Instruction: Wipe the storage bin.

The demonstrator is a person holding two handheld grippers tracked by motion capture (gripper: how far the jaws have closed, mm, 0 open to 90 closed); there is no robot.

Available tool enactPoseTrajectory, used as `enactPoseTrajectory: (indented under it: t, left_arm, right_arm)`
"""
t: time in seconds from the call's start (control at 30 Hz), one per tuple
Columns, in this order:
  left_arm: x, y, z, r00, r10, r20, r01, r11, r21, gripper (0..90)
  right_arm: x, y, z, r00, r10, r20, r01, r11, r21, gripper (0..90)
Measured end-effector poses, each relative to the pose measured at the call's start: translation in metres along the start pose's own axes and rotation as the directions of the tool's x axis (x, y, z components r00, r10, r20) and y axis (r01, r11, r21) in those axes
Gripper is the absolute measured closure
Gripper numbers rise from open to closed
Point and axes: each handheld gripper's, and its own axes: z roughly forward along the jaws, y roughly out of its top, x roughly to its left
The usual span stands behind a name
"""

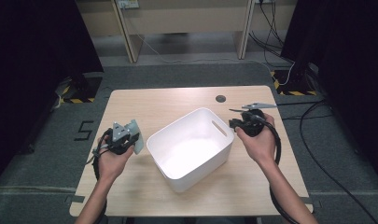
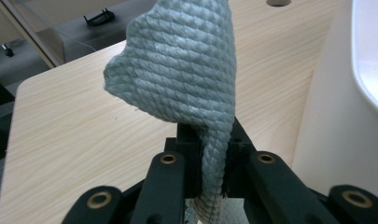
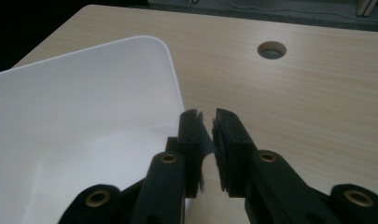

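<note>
A white plastic bin (image 1: 177, 122) with a handle slot stands in the middle of the wooden table (image 1: 144, 102). Left of the bin, my left gripper (image 1: 133, 138) is shut on a pale grey-green woven cloth (image 1: 136, 133). In the left gripper view the cloth (image 2: 177, 70) rises upright from between the jaws of that gripper (image 2: 210, 135), with the bin's outer wall (image 2: 336, 116) close on the right. My right gripper (image 1: 231, 123) is at the bin's right rim. In the right gripper view its jaws (image 3: 206, 116) are closed on the thin edge of the bin (image 3: 84, 116).
A round cable hole (image 1: 220, 98) lies in the table behind the bin, also seen as a hole (image 3: 271, 49) in the right gripper view. Cables trail on the floor at the right. Bare tabletop (image 2: 74, 130) lies left of the cloth.
</note>
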Motion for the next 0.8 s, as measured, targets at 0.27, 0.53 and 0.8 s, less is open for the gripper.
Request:
enactPoseTrajectory:
  t: [0.27, 0.53, 0.8]
  left_arm:
    - [-0.011, -0.005, 0.005, 0.9985, 0.049, 0.023, -0.050, 0.9986, 0.017, 80.8]
    - [-0.020, -0.009, 0.006, 0.9938, 0.094, 0.059, -0.094, 0.9956, -0.005, 80.8]
    - [-0.024, -0.012, -0.002, 0.9908, 0.114, 0.074, -0.112, 0.9933, -0.030, 80.9]
  right_arm:
    - [-0.018, -0.031, -0.017, 0.9990, 0.039, 0.022, -0.040, 0.996, 0.085, 88.7]
    - [-0.007, -0.056, -0.012, 0.9984, 0.056, -0.008, -0.054, 0.989, 0.141, 88.8]
    - [0.017, -0.062, -0.008, 0.9992, 0.022, -0.034, -0.016, 0.987, 0.158, 89.0]
